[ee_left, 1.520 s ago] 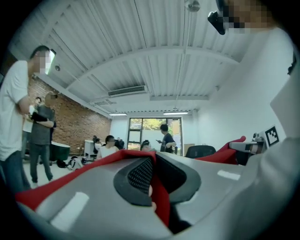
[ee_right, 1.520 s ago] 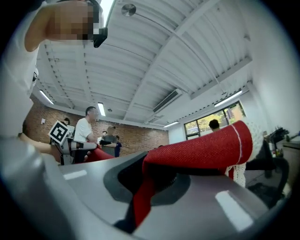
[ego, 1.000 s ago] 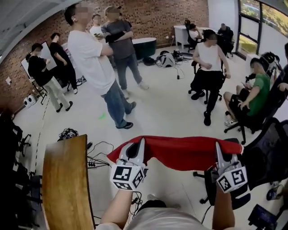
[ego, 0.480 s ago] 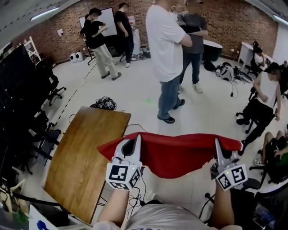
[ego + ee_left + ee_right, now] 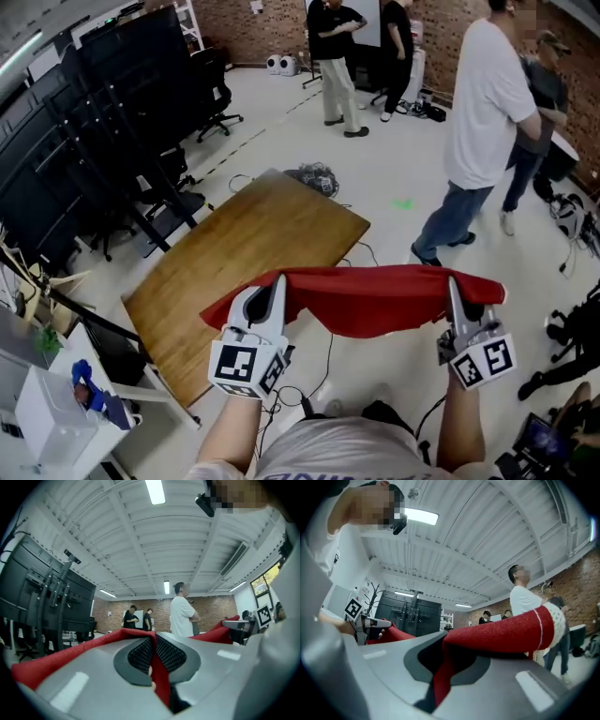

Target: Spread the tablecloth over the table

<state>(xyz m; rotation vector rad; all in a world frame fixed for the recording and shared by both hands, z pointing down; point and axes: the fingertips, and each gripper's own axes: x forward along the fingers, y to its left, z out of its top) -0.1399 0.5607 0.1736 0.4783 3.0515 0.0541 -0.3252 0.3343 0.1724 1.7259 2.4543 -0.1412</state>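
A red tablecloth (image 5: 375, 298) hangs stretched in the air between my two grippers, sagging in the middle. My left gripper (image 5: 277, 281) is shut on its left corner, and the red cloth (image 5: 159, 677) runs pinched between the jaws in the left gripper view. My right gripper (image 5: 454, 284) is shut on the right corner, where the cloth (image 5: 497, 637) folds over the jaws. The wooden table (image 5: 234, 272) lies ahead and to the left, bare, with its near right edge just under the cloth's left end.
Black racks and office chairs (image 5: 112, 159) stand beyond the table on the left. A person in a white shirt (image 5: 483, 122) stands on the floor at right, others farther back (image 5: 337, 47). Cables (image 5: 328, 366) lie on the floor under the cloth. White boxes (image 5: 47, 412) sit at lower left.
The view has swung left: the wooden table has come from the left edge to the middle, under the cloth's left end. Both grippers still hold the cloth stretched between them.
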